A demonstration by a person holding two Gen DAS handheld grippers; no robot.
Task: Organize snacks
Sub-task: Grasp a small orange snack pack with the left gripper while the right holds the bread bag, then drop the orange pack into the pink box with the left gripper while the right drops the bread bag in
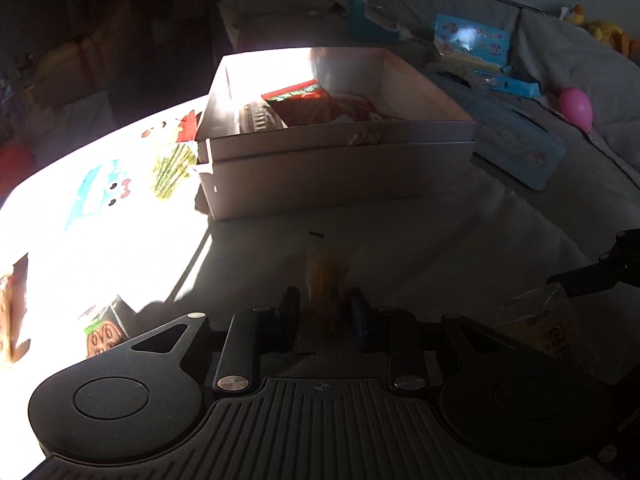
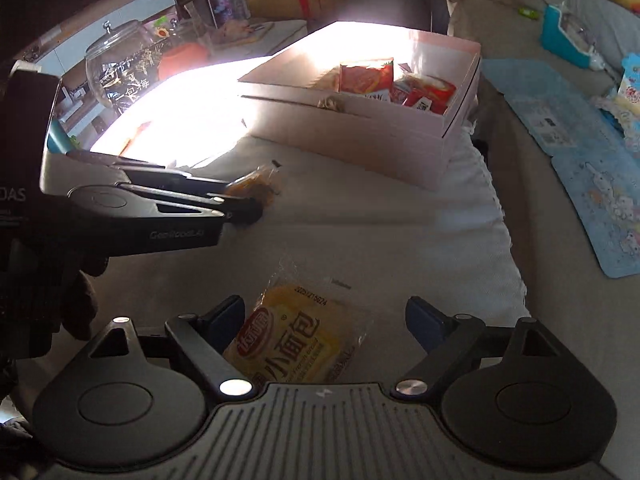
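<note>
Our left tool (image 1: 325, 314) is closed on a small orange snack in a clear crinkly wrapper (image 1: 326, 292), held short of the open pale pink cardboard box (image 1: 340, 160) on the grey bed cover (image 1: 400, 240). Our right tool (image 2: 325, 320) stands wide open around a yellow bread packet in clear plastic (image 2: 298, 332), gripping nothing. We judge the slick wrapper could slip from the left tool's narrow pinch before clearing the box's near wall, and the right tool's fingers may catch only loose film, or drag the soft cover.
</note>
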